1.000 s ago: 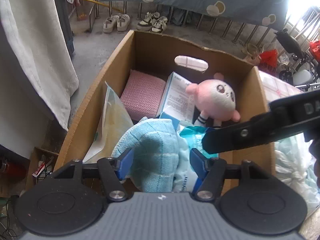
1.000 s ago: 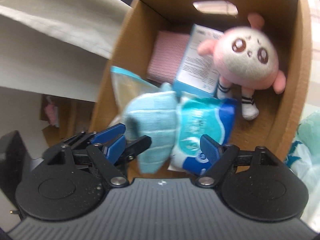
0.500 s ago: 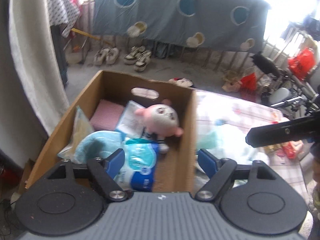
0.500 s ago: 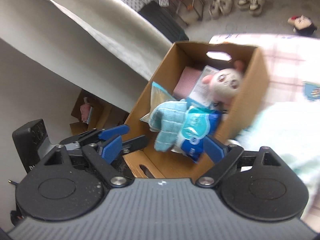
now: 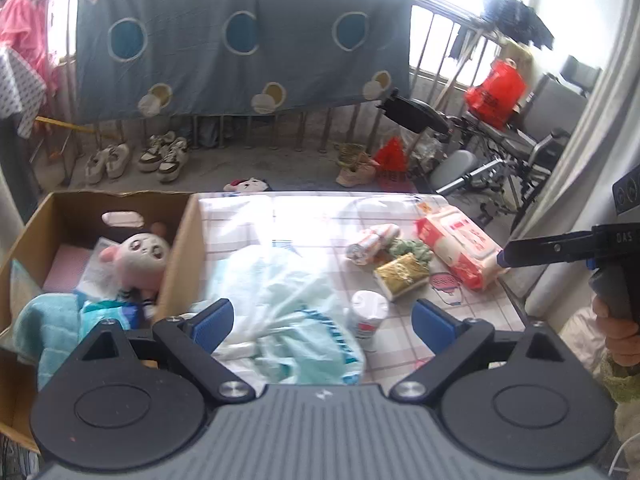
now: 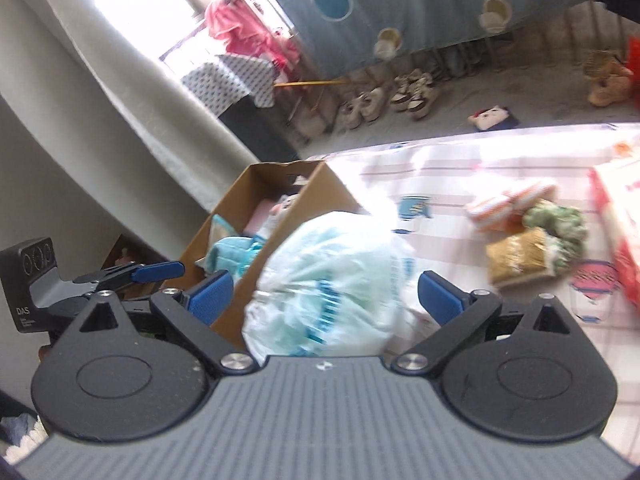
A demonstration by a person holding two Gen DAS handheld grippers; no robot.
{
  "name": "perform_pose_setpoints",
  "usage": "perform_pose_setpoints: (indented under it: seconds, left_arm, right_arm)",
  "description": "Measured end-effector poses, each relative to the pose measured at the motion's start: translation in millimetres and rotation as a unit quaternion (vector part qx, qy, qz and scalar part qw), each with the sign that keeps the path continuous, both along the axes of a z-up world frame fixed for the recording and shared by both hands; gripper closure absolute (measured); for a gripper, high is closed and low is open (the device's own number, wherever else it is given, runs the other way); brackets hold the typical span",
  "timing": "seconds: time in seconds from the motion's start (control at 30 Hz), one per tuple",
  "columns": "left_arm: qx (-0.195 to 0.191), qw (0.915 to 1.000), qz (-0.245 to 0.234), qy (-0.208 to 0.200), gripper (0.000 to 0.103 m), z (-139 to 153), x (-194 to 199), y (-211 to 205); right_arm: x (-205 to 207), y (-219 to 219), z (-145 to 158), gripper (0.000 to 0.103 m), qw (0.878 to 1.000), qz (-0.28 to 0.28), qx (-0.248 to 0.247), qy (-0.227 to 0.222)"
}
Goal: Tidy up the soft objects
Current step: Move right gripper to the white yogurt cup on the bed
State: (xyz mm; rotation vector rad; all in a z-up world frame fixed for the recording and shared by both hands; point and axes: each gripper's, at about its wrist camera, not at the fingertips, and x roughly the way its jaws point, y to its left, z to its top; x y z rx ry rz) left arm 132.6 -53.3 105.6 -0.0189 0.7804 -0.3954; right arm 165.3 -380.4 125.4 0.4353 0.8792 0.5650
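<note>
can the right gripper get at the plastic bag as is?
Probably yes. The right gripper is opening, nothing between its pads, and the plastic bag lies on the table right ahead of it beside the box. Nothing blocks the way.

"Where did the left wrist camera look from?"

"From behind its own blue pads, angled down and forward over the checked table (image 5: pixel 400 344), toward the railing; the cardboard box (image 5: pixel 182 256) sat at the left of its view."

"And the right one?"

"Also angled down, tilted, close above the pale plastic bag (image 6: pixel 332 280). Both views shared that bag (image 5: pixel 280 304), the box (image 6: pixel 304 208) and the hanging blue sheet (image 5: pixel 240 40)."
</note>
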Motion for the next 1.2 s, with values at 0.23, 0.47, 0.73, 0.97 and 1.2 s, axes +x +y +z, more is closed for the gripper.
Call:
perform_pose_setpoints:
  seconds: [0.23,0.47,0.73,0.97,1.2]
  left_arm:
    - [0.015,0.9987,-0.035,-0.033,0.006,-27,-19,-64]
    - [0.091,0.9930,-0.010,-0.074,0.008,-63,-34,-96]
    - [0.053,0.9966,0.043,-0.047,0.023,-76,-24,-71]
    - [0.025,0.9947,0.084,-0.053,0.033,-74,-17,-47]
    - [0.000,0.9944,0.095,-0.047,0.037,-77,-15,-32]
  right_arm:
    - [-35,-65,-46,0.003,0.998,-0.051,0.038,0.007]
    - [-16,-40,-85,0.003,1.000,-0.009,0.026,0.008]
    - [47,31,-117,0.005,0.995,0.074,-0.060,0.001]
    - [77,62,-135,0.011,0.985,0.119,-0.126,-0.015]
    - [81,81,-151,0.038,0.974,0.140,-0.176,-0.007]
